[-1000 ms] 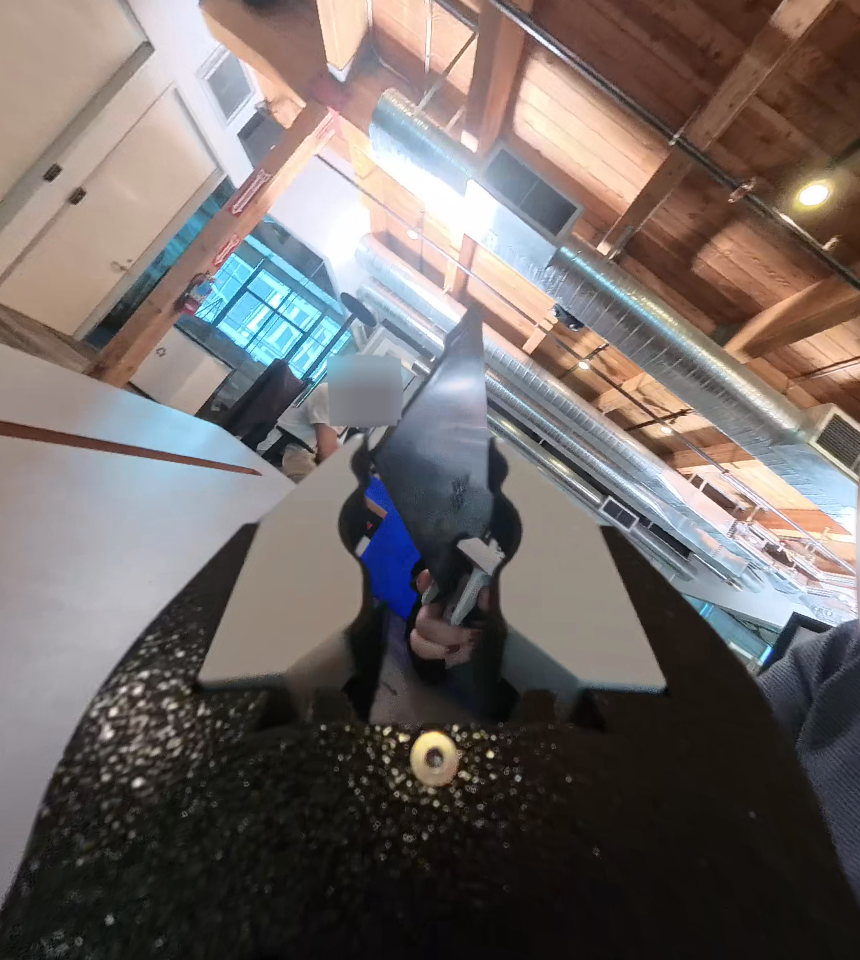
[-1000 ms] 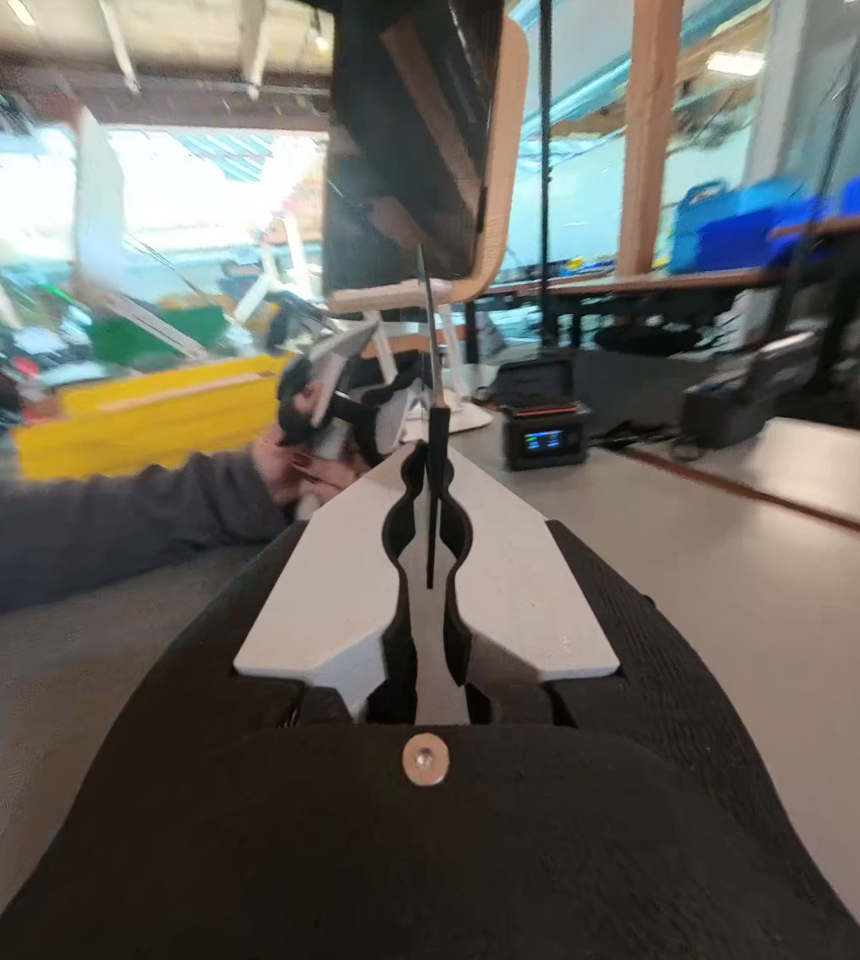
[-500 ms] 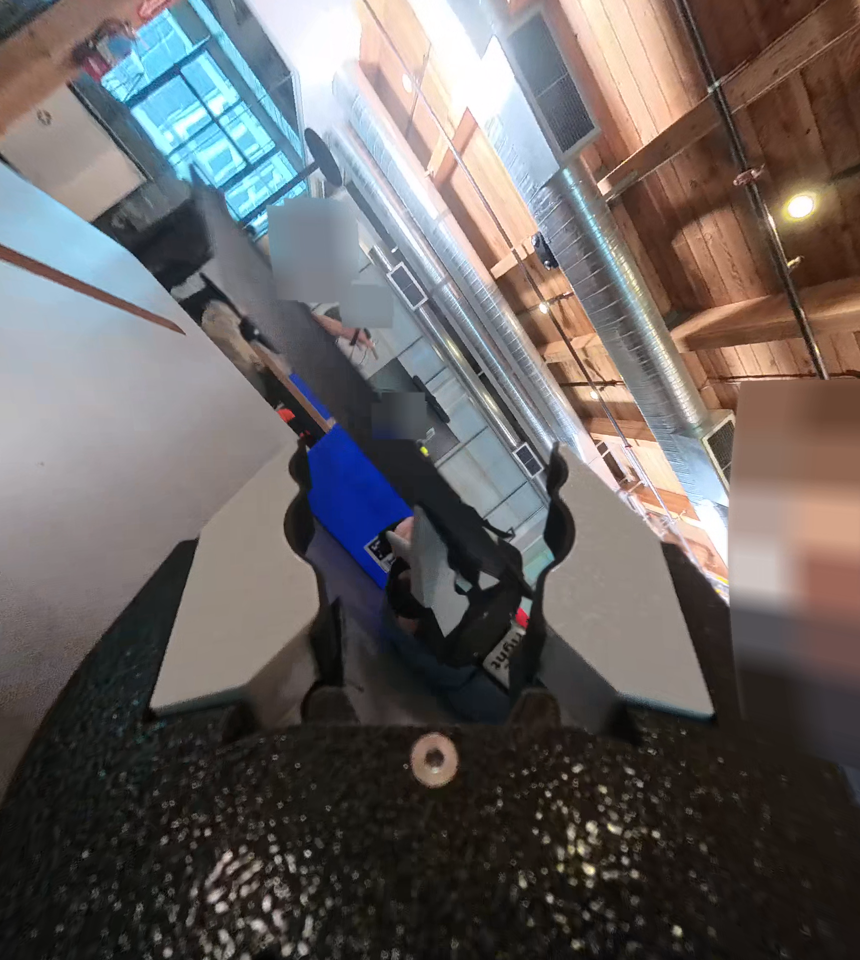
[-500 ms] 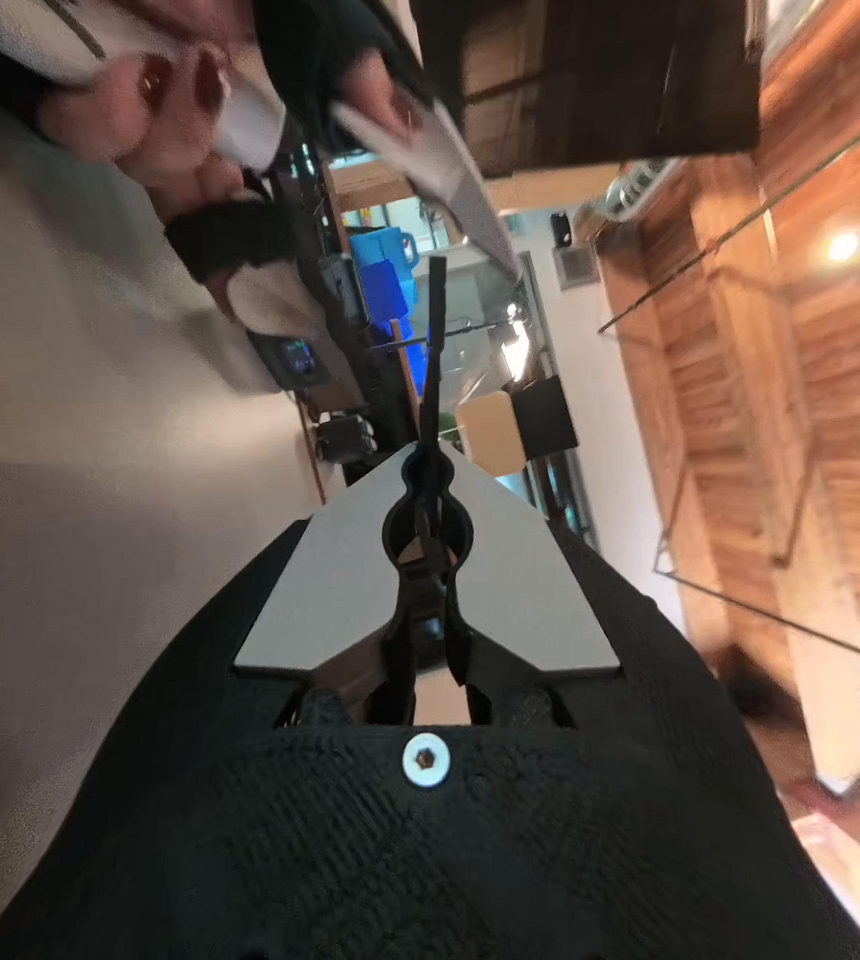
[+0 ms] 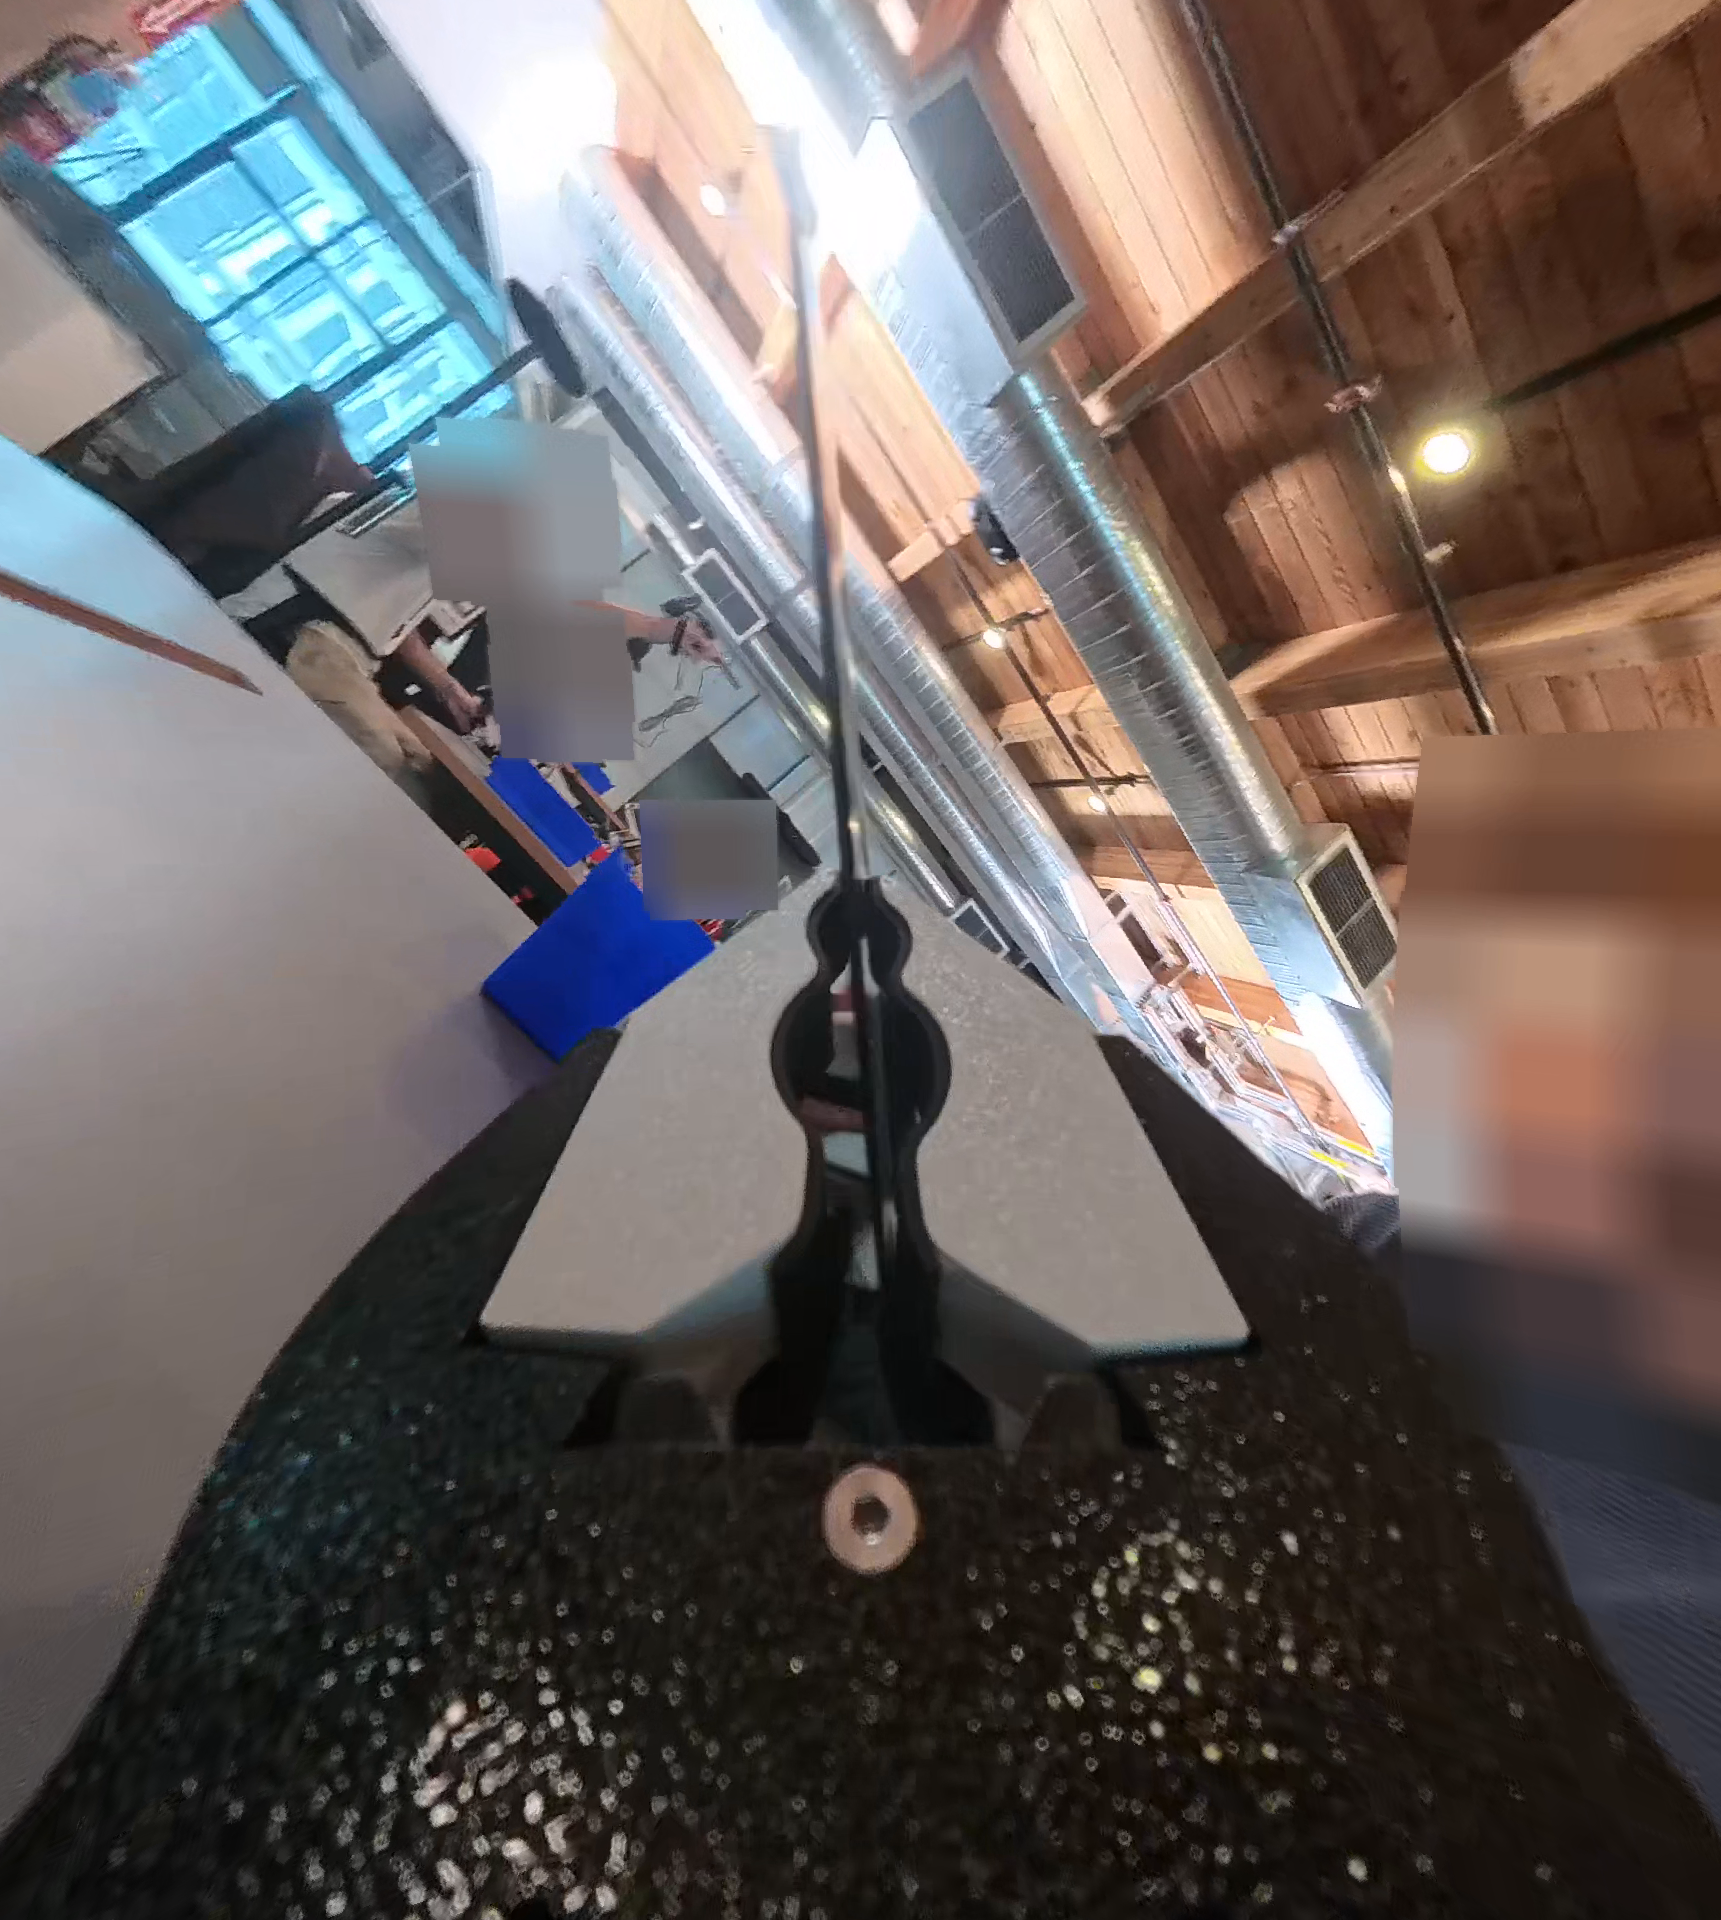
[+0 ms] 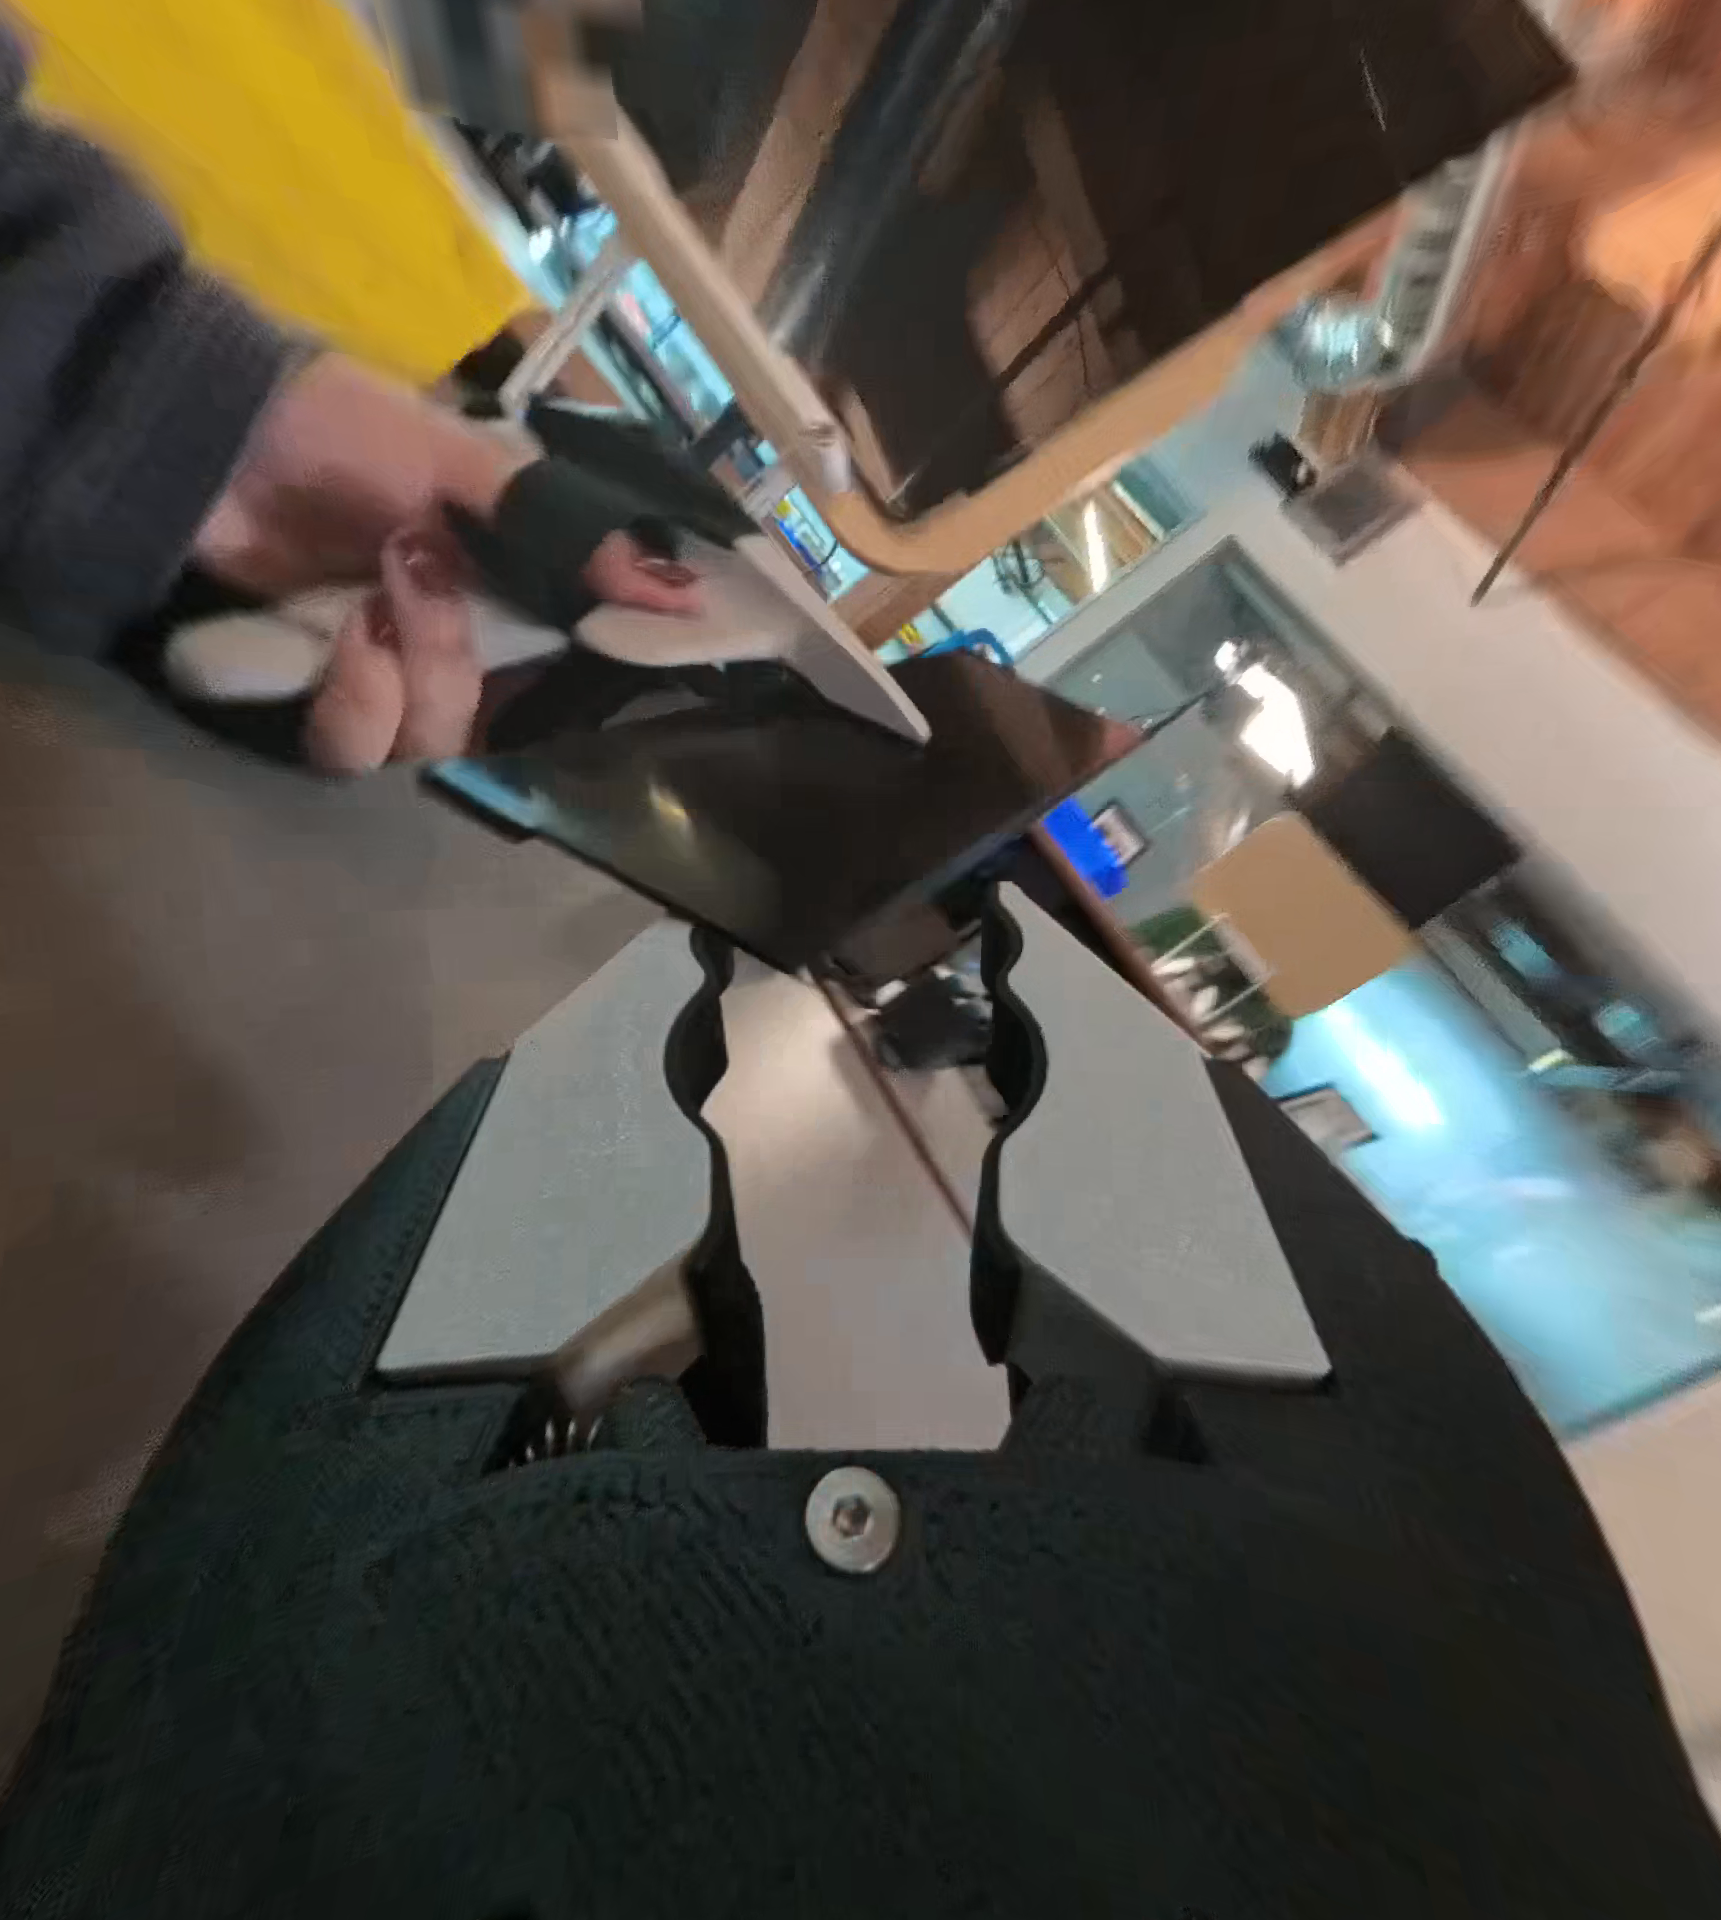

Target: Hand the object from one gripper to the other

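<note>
**Flat black plate passes from right gripper to left**

Half a second back the right gripper point(image 6: 851, 940) pinched the flat black plate point(image 6: 794, 810) edge-on while the left gripper point(image 5: 854, 909) stood wide with nothing in it; now the roles are swapped. Nearest the left camera, the grey fingers point(image 5: 690, 1132) are pressed together on the plate's thin edge, which runs as a dark line point(image 5: 825, 540) from between them up toward the wooden ceiling point(image 5: 1458, 260). Gripping it by the edge is probably what lets a flat, glossy sheet be held at all, and closing before the other side lets go would keep it from dropping.

Close to the right camera, the fingers point(image 6: 586, 1153) stand well apart with bare table point(image 6: 108, 1039) showing through the gap. Just past their tips the plate hangs broadside, shiny and tilted, clear of them as far as the blur allows. Beyond it a hand point(image 6: 357, 582) in a grey sleeve holds the left gripper, which clamps the plate's far side.

Only the right view shows the plate's broad face and the hand behind it. Only the left view shows that the clamp is tight on the edge. Farther off, the left view adds silver ducts point(image 5: 1126, 582), a blue box point(image 5: 596, 966) and people at a bench; the right view has a yellow bin point(image 6: 284, 177) and chairs
</note>
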